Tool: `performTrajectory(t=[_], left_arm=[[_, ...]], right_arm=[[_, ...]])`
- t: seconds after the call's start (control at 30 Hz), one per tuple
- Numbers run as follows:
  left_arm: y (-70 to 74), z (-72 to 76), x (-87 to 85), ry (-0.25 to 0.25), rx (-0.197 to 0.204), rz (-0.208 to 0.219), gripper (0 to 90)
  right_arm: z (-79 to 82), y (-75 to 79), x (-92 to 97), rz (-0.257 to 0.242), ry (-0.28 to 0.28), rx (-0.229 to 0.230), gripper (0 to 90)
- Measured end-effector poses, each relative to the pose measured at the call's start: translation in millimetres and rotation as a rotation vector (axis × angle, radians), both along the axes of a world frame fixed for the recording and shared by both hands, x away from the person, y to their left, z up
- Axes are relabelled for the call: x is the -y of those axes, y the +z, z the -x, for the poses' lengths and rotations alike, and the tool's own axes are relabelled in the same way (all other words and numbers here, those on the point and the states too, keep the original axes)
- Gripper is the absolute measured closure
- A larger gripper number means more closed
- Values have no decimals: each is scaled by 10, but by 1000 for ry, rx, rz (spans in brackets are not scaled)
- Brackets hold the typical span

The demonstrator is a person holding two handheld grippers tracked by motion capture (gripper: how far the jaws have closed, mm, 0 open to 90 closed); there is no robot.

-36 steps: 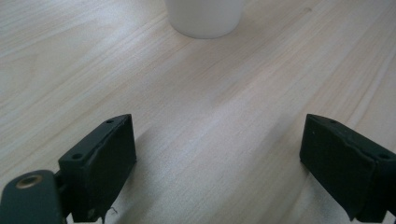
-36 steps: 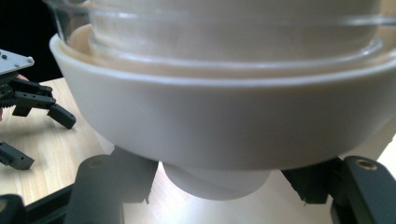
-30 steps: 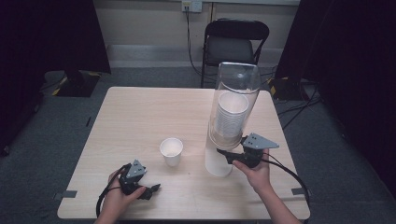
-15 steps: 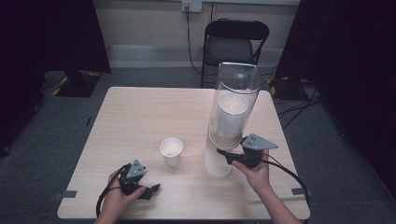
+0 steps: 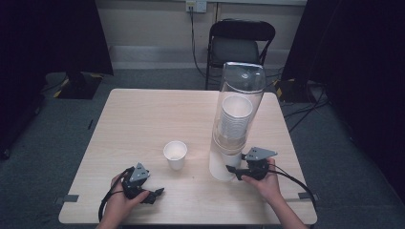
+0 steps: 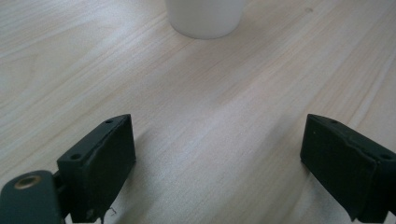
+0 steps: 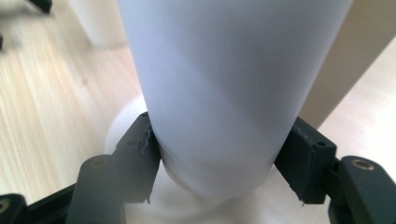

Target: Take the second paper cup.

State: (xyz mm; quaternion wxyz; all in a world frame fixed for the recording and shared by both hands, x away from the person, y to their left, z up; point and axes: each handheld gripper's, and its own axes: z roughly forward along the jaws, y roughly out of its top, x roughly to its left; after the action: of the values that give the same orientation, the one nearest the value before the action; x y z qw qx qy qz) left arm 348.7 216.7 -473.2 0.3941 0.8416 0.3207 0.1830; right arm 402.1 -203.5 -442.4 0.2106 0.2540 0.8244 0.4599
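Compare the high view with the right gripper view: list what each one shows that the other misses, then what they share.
High view alone: the dispenser's clear tube with a stack of cups inside, the black chair behind the table, the left gripper resting near the table's front edge, and both hands.

Right gripper view alone: the contact itself, both black jaws pressed against opposite sides of a white cup at the dispenser's bottom, above its white base.

Both: the right gripper at the dispenser, the loose paper cup and the wooden table.
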Motion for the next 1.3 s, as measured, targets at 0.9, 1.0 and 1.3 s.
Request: performTrajectory(t=[0.9, 1.0, 1.3], left_arm=[[-1, 0, 1, 1, 0, 2, 96], [-1, 1, 2, 1, 0, 3, 96], [-1, 1, 1, 1, 0, 2, 96]], right_arm=[[-55, -128, 467, 52, -175, -40, 348], [-85, -130, 486, 65, -201, -46, 346], [-136, -128, 511, 70, -240, -61, 340]])
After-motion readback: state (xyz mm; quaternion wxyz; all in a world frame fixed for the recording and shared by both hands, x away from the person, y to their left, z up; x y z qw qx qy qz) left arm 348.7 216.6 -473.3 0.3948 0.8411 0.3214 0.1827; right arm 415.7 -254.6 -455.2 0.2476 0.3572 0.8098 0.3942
